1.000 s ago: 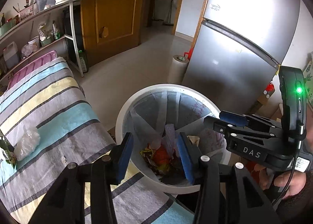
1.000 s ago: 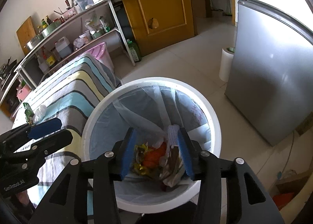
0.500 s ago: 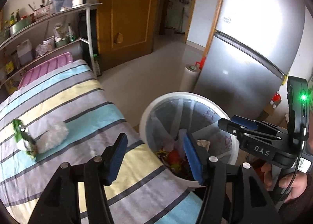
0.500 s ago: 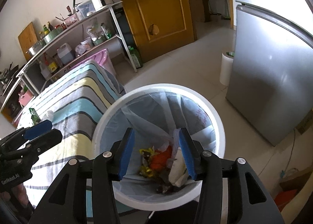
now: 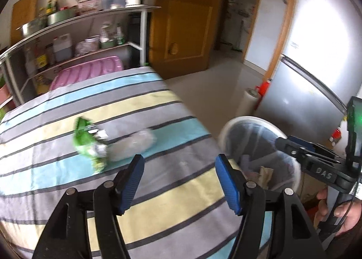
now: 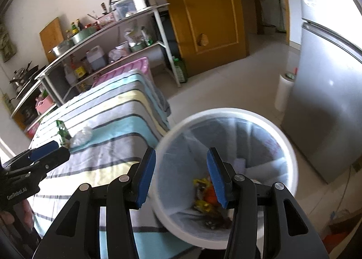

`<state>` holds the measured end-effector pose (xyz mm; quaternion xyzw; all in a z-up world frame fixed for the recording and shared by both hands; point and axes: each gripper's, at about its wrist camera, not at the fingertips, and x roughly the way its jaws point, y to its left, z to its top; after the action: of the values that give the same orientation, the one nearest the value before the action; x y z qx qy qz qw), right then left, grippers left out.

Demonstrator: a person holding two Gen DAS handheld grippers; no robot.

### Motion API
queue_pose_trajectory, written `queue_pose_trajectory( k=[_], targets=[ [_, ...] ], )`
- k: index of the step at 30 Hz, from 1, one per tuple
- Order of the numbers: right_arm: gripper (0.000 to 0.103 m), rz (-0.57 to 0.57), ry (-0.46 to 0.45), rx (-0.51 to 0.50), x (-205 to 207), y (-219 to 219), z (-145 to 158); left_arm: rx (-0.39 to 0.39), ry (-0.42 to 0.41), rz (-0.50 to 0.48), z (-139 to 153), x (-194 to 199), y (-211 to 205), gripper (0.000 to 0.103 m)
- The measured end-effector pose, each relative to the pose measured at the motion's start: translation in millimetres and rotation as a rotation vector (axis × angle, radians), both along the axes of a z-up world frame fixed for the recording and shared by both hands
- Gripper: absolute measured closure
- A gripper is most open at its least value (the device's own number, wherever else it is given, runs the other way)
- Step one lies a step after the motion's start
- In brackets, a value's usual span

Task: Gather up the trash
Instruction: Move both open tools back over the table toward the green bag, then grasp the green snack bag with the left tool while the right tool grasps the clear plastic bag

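1. Left gripper [image 5: 178, 182]: jaws have just been opening, now spread, nothing between them. It sits above the striped table [image 5: 158, 209], close to the edge next to the bin [image 5: 222, 136].
2. Right gripper [image 6: 181, 177]: jaws apart, empty, over the bin's rim; body reads "DAS" in the left view.
3. Trash left on the table: green wrapper [image 5: 87, 140] touching a clear plastic bag [image 5: 133, 143], mid-table, ahead of the left jaws. Print on the wrapper is too blurred to read.
4. Bin: white, lined, on the floor just off the table's corner; holds yellow and orange wrappers [image 6: 207, 195].
5. Left gripper's body label is only partly legible in the right view.
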<state>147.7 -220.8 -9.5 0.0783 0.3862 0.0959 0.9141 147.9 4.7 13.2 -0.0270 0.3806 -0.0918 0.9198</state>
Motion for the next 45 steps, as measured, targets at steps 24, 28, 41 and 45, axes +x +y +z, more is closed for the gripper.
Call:
queue_pose_trajectory(
  k=[24,28,41,45],
  targets=[
    [0.054,0.137,0.020,-0.007,35,87,-8,0.028,0.061,0.189,-30,45,78,0.023],
    [0.054,0.151,0.031,-0.006,39,95,-9,0.035,0.081,0.228,-40,55,86,0.023],
    [0.054,0.272,0.071,-0.041,56,136,-15,0.008,0.093,0.237,-44,46,123,0.069],
    [0.054,0.366,0.056,-0.071,61,155,-13,0.018,0.094,0.251,-43,40,136,0.070]
  ],
)
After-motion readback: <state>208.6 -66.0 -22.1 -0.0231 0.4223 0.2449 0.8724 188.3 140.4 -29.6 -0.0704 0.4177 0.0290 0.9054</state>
